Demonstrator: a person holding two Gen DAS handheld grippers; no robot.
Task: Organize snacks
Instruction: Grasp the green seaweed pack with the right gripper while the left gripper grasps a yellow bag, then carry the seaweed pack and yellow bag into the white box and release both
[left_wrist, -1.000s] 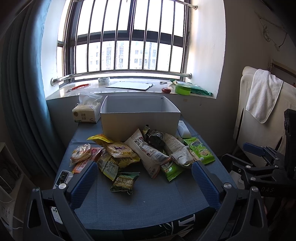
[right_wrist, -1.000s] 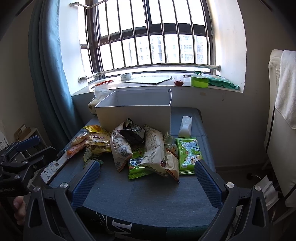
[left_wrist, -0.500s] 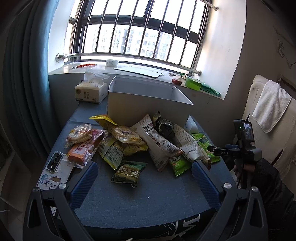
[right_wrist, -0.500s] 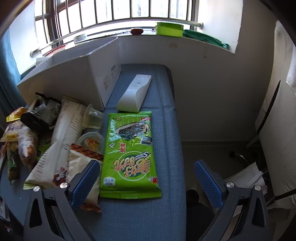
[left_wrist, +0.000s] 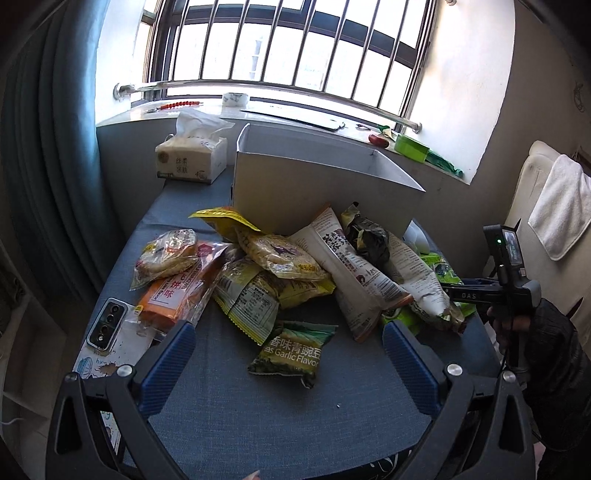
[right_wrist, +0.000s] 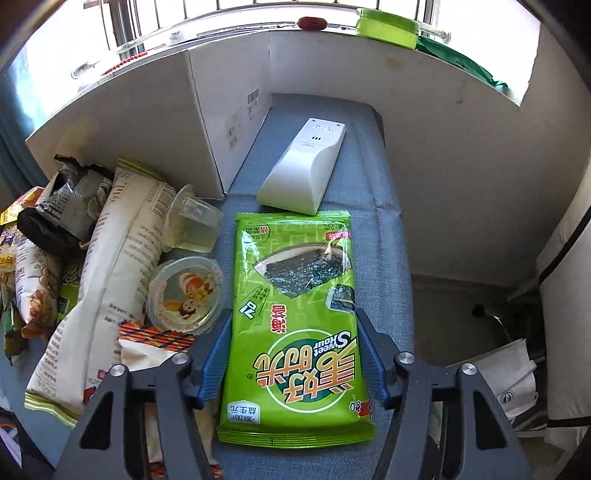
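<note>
Right claw (right_wrist: 293, 354) is narrowed around the green seaweed packet (right_wrist: 295, 314), blue fingers (right_wrist: 212, 360) pressed to both long edges; the packet lies flat on the blue counter (right_wrist: 384, 258). Print reads upside down from my side: "Sweet Shour" in white, large yellow Chinese characters in a round emblem, a picture of dark seaweed sheets above. Just beyond its far end lies a white remote (right_wrist: 304, 166), beside the white box (right_wrist: 147, 122), which carries a barcode sticker. Left of the packet: a round jelly cup (right_wrist: 184, 293) with a cartoon lid, a clear jelly cup (right_wrist: 194, 221) on its side, and a long cream bag (right_wrist: 110, 266) with barcode and fine print.

Left claw (left_wrist: 288, 365) hangs wide above the counter's near end, holding nothing. Between its fingers lies a dark green pea packet (left_wrist: 291, 352), "Garlic Flavor" legible under Chinese characters. Behind it the heap: a yellow bag (left_wrist: 251, 299) with a nutrition panel, an orange packet (left_wrist: 173, 291) in clear wrap, a round-cracker pack (left_wrist: 166, 253), a crumpled black wrapper (left_wrist: 367, 236). A phone (left_wrist: 105, 325) lies at the counter's left edge; a tissue pack (left_wrist: 192, 157) stands left of the box. On the sill, a roll of tape (left_wrist: 235, 99).
</note>
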